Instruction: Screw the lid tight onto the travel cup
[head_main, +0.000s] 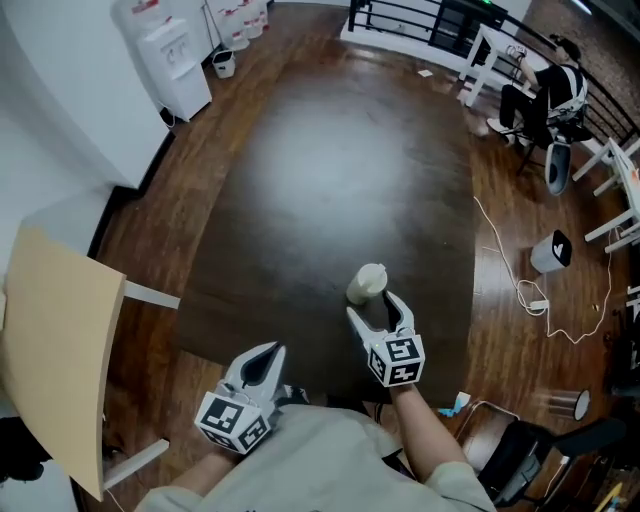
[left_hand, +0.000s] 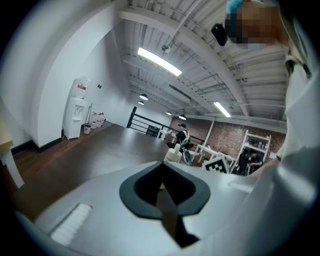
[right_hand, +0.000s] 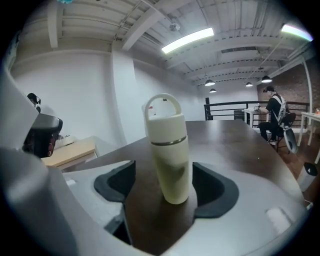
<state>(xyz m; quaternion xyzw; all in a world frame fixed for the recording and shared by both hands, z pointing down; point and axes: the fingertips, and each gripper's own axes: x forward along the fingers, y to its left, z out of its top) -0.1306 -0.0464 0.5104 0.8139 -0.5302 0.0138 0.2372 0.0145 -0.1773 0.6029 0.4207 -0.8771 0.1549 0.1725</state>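
Observation:
A cream travel cup (head_main: 367, 283) stands upright on the dark table (head_main: 330, 180), its lid with a loop handle seated on top. In the right gripper view the cup (right_hand: 170, 155) fills the centre, base on the tabletop. My right gripper (head_main: 372, 306) is open, its jaws to either side of the cup's lower part, and the dark pads (right_hand: 215, 192) stand apart from it. My left gripper (head_main: 262, 360) is shut with nothing in it, near the table's front edge, left of the cup. In the left gripper view the left gripper (left_hand: 162, 187) shows closed jaws, with the cup (left_hand: 174, 154) small beyond.
A light wooden board (head_main: 50, 340) stands to the left of the table. A white water dispenser (head_main: 170, 60) is at the far left wall. On the floor to the right are a small white box (head_main: 550, 250) and cables. A person (head_main: 550, 95) sits far right.

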